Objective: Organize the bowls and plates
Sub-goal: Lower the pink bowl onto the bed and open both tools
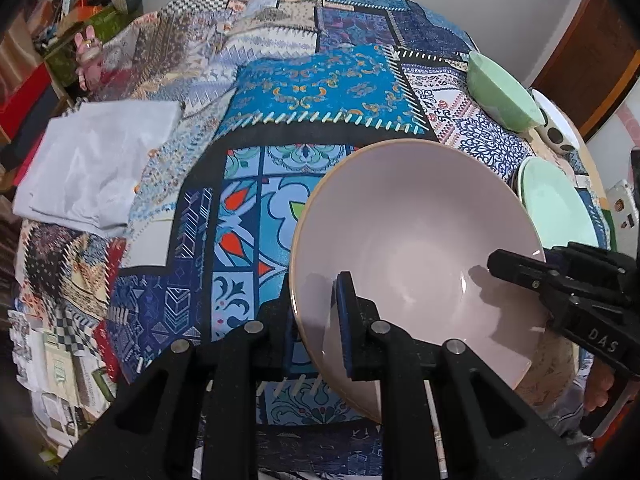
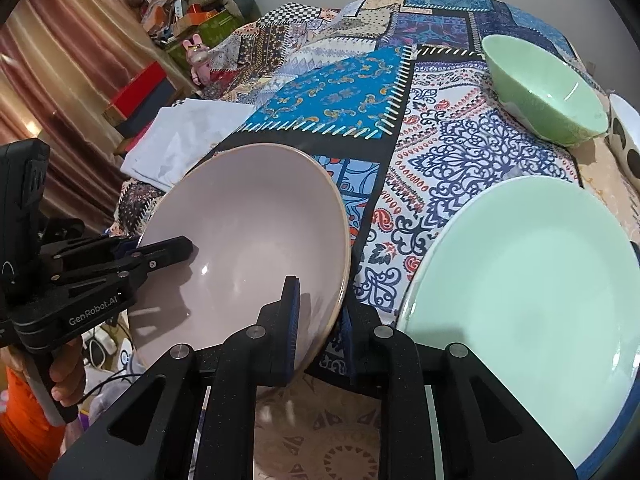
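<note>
A glossy pale pink ceramic bowl (image 1: 416, 248) with a tan rim tilts above the patchwork-covered table (image 1: 320, 80), left gripper (image 1: 318, 332) and right gripper (image 2: 320, 328) each clamped on opposite rims.

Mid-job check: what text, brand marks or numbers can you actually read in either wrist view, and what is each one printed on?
"DAS": white letters on the body of the right gripper, seen in the left wrist view.
"GenRobot.AI": on the body of the left gripper, seen in the right wrist view.
Printed papers at the tablecloth's edge: text too small and blurred to read.
Pink bowl, green plate, green bowl: no markings visible.
</note>
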The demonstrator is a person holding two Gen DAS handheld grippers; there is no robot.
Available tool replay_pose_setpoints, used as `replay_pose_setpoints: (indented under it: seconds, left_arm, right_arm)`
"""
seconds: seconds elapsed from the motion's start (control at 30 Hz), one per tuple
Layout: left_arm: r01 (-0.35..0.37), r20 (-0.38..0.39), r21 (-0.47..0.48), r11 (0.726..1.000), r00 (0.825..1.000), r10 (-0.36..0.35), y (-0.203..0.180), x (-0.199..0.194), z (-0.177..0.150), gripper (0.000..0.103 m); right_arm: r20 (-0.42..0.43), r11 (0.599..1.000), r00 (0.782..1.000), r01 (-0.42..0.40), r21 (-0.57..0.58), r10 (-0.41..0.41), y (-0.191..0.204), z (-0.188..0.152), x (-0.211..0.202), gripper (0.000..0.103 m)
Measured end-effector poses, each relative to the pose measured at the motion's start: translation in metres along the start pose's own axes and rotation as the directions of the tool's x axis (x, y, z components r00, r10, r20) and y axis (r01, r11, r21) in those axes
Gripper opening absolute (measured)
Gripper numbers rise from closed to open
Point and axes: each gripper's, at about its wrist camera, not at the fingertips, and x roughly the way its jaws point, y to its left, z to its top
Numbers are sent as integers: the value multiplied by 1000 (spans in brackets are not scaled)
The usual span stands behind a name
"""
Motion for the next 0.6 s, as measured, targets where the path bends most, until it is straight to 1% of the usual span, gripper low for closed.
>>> replay_pose_setpoints:
  seconds: [0.07,0.13,0.17,0.23,0.27,0.33,0.4,0.47,0.6]
  left_arm:
    - [-2,0,3,1000,1000,2,0,-2,0,19]
    - [11,-1,-11,1000,1000,-11,2,-4,-1,28]
    - [14,5,-21,1000,1000,-14,4,-7,-1,30]
    - [4,25,-27,1000,1000,-3,5,-14,-1,41]
    - [-6,44,-28,1000,999,7,5,-20,-1,44]
    - [-12,69,-29,1000,998,14,5,-29,0,53]
    - [-16,98,-31,999,995,19,3,-40,2,58]
    - [-17,125,-30,999,992,21,-1,-52,5,61]
    - [-16,167,-20,1000,986,19,-11,-70,13,68]
  right_arm:
    - [6,1000,1000,1,-2,-1,0,0,-3,19]
    - [4,1000,1000,-4,-5,4,0,0,-5,21]
    - [10,1000,1000,-4,-3,4,-1,0,-7,22]
    - [24,1000,1000,-5,-9,5,-1,0,-13,24]
    - [32,1000,999,-4,-11,4,-1,0,-16,25]
    - [55,1000,998,-4,-15,5,-2,2,-24,29]
    - [78,1000,997,4,-15,-3,-3,3,-32,39]
    - [112,1000,994,14,-11,-13,-5,5,-43,45]
    - [165,1000,986,19,7,-20,-14,9,-65,46]
